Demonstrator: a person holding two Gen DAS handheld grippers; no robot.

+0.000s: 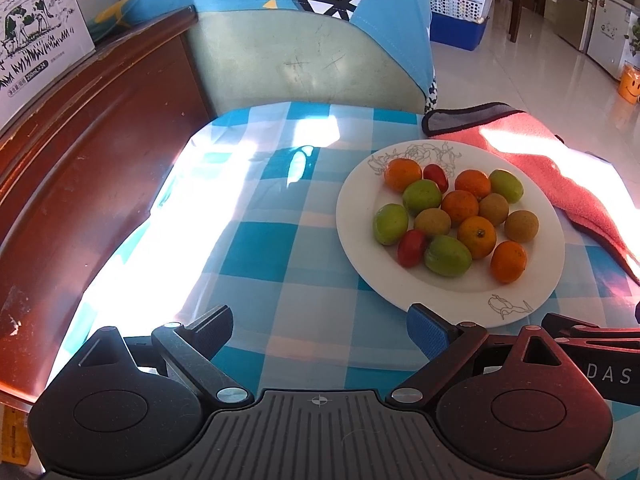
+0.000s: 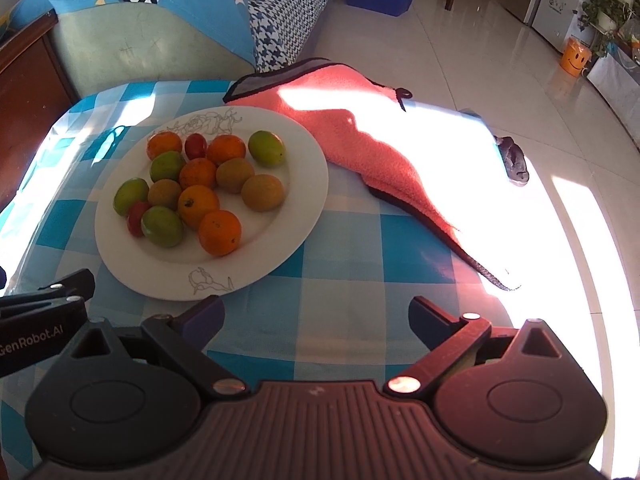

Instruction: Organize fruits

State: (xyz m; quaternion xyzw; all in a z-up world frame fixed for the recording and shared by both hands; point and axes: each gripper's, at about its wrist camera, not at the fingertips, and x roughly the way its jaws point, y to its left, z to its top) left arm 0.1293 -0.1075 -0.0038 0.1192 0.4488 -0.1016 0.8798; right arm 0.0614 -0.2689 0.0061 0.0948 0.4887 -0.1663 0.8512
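A white plate [image 1: 520, 296] [image 2: 296, 160] sits on the blue checked tablecloth and holds several fruits in a loose heap: oranges [image 1: 476, 237] [image 2: 219, 233], green fruits [image 1: 447, 256] [image 2: 162, 226], brownish round fruits [image 1: 521, 226] [image 2: 262, 193] and small red ones [image 1: 411, 248] [image 2: 196, 146]. My left gripper [image 1: 320, 334] stands open near the table's front edge, left of the plate, with nothing between its fingers. My right gripper [image 2: 316, 320] is open too, just in front of the plate's near right rim, and empty.
A pink towel [image 1: 560, 168] [image 2: 380, 152] lies right of the plate and trails off the table edge. A green seat back [image 1: 300, 60] and a dark wooden frame [image 1: 80, 152] stand behind and left. Tiled floor [image 2: 500, 80] lies to the right.
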